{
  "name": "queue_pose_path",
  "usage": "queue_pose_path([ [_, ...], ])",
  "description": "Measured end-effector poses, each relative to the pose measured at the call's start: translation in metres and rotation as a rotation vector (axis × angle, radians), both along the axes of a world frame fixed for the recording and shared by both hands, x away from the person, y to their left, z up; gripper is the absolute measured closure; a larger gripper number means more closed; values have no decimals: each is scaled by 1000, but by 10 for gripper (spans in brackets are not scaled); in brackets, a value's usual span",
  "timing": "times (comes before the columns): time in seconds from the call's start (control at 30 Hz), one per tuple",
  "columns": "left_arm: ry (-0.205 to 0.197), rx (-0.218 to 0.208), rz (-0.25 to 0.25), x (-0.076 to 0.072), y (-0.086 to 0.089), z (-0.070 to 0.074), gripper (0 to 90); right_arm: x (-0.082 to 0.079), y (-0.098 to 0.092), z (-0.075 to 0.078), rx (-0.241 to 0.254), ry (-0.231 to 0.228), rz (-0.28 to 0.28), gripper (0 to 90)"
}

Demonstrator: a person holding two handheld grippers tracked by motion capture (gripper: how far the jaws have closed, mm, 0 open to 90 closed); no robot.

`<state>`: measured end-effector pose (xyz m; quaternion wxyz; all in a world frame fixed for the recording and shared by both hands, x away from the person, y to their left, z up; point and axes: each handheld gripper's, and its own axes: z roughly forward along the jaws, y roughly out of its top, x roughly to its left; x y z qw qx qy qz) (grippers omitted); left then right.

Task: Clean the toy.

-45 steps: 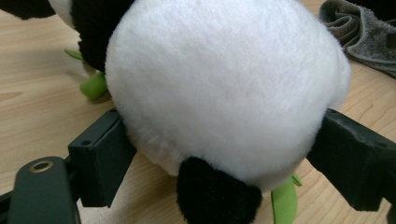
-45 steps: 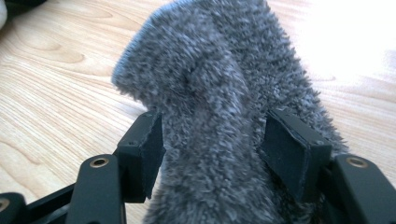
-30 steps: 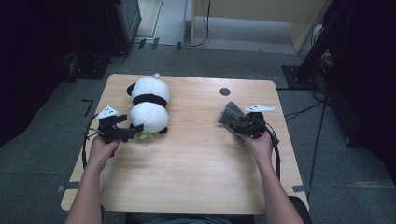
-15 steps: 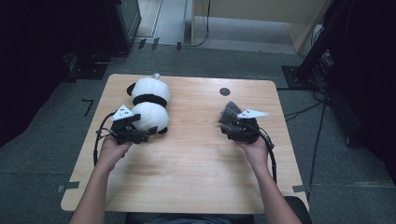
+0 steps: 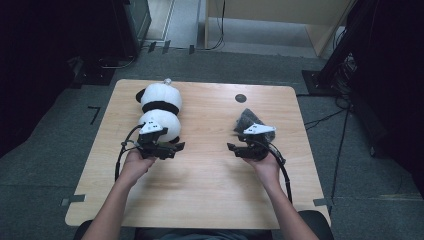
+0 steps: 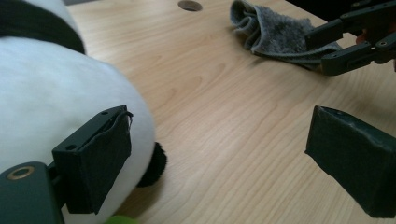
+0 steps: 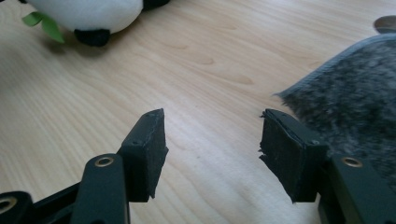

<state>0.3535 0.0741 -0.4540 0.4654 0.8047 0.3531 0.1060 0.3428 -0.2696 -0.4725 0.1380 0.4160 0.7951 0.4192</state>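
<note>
A white and black panda plush (image 5: pixel 160 112) lies on the left half of the wooden table (image 5: pixel 210 200). A crumpled grey cloth (image 5: pixel 246 120) lies on the right half. My left gripper (image 5: pixel 175 148) is at the plush's near end, pointing right. In the left gripper view, the left gripper (image 6: pixel 224 163) is open wide over bare wood, with one pad (image 6: pixel 100 163) beside the plush (image 6: pixel 46 102). My right gripper (image 5: pixel 234 148) points left, just in front of the cloth. The right gripper view shows the right gripper (image 7: pixel 215 149) open and empty, with the cloth (image 7: pixel 355 102) beside its right jaw.
A round cable hole (image 5: pixel 240 98) sits in the table's far middle. A green leaf (image 7: pixel 44 23) sticks out by the plush's black foot. Bare wood lies between the two grippers. Dark equipment and cables stand on the floor around the table.
Both hands came toward the table's middle. The left gripper moved right, from the plush's left side to its near end. The right gripper moved left and nearer the person, off the cloth.
</note>
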Motion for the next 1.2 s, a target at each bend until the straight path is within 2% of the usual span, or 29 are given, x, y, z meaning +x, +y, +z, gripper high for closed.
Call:
queue_pose_path([
  [0.1, 7, 19, -5, -1, -9, -6, 65, -3, 5, -1, -4, -2, 17, 409],
  [0.47, 46, -5, -35, -4, -34, -23, 66, -10, 21, -11, -2, 9, 43, 413],
  [0.57, 45, 25, -48, -6, -41, -28, 66, -11, 25, -16, -13, -1, 40, 414],
  [0.8, 61, 44, -63, -8, -49, -40, 69, -11, 33, -33, -47, 26, 35, 414],
  [0.87, 73, 85, -72, -8, -54, -46, 69, -11, 36, -37, -58, 31, 30, 414],
  [0.93, 76, 86, -75, -8, -55, -48, 69, -11, 38, -41, -68, 30, 28, 414],
  [1.0, 84, 91, -77, -8, -57, -55, 70, -10, 39, -45, -83, 32, 25, 411],
  [1.1, 88, 131, -86, -8, -60, -61, 70, -11, 39, -46, -86, 13, 20, 412],
  [1.2, 87, 138, -88, -8, -61, -63, 70, -11, 39, -48, -91, -2, 25, 399],
])
